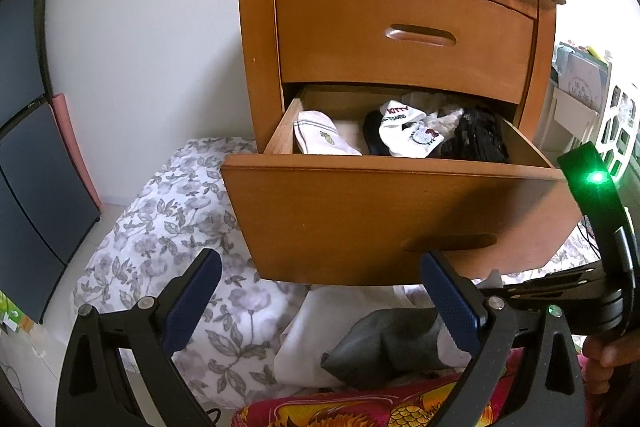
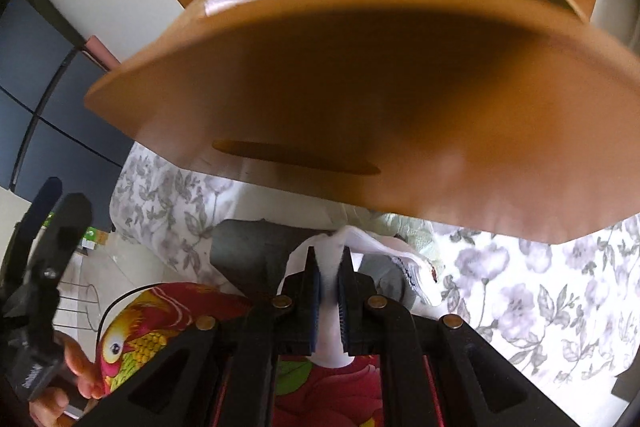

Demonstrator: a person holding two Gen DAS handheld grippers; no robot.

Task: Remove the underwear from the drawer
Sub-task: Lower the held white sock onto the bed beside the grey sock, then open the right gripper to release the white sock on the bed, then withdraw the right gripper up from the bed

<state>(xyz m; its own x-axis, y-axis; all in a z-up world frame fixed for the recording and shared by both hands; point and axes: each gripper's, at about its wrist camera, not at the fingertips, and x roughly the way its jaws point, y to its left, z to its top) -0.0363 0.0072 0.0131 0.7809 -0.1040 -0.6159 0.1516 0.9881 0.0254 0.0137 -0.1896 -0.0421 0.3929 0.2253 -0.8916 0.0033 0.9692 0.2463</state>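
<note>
The nightstand's lower drawer (image 1: 360, 211) stands pulled out. Inside lie a folded white piece (image 1: 320, 137), a white printed piece (image 1: 408, 133) and black underwear (image 1: 476, 141). My left gripper (image 1: 324, 303) hangs open and empty in front of the drawer, above a heap of white cloth (image 1: 320, 331) and a grey garment (image 1: 384, 343). My right gripper (image 2: 329, 263) is shut on a white garment (image 2: 360, 239) just below the drawer front (image 2: 360, 99), over the heap beside the grey garment (image 2: 248, 251). In the left wrist view only its black housing with a green light (image 1: 596, 195) shows.
The closed upper drawer (image 1: 404, 31) sits above the open one. Floral bedding (image 1: 168, 219) spreads under and around the nightstand, and a red patterned cloth (image 2: 156, 327) lies nearest me. Dark cabinet doors (image 1: 28, 187) stand at left and white shelving (image 1: 580, 99) at right. A hand (image 2: 76, 367) holds the left gripper.
</note>
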